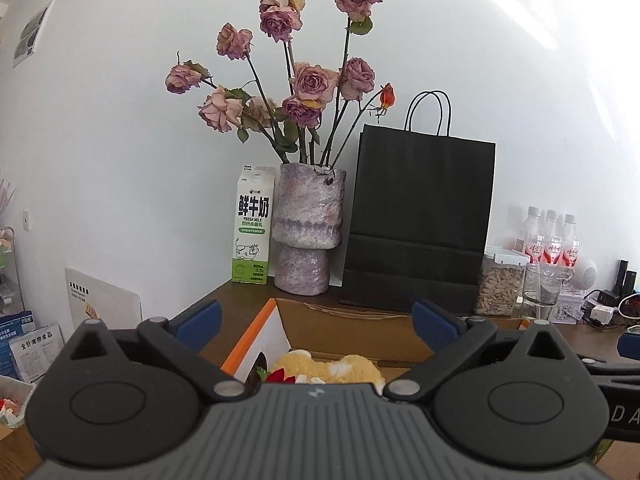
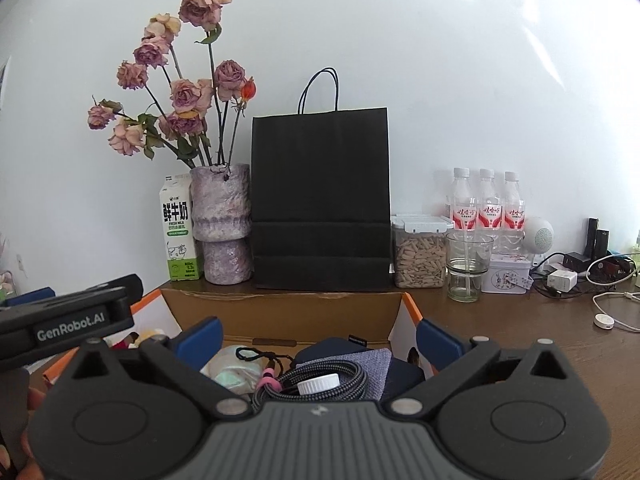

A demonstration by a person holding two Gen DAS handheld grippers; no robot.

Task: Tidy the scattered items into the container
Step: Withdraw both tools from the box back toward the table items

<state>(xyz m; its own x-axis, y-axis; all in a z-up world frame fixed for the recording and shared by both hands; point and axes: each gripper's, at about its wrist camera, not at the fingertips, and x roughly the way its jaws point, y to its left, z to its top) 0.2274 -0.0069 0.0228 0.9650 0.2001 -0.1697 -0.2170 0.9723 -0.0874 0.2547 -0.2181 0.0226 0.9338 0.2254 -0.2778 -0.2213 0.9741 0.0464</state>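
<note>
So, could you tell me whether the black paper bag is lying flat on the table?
No, the black paper bag stands upright against the wall.

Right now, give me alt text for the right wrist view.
The open right gripper hovers over a cardboard box holding a cable, a bottle cap and cloth items. Behind stand a black paper bag, a vase and a milk carton.

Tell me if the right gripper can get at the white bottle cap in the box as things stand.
Probably yes: the right gripper is open and empty above the box, and the white bottle cap lies uncovered atop the braided cable.
</note>
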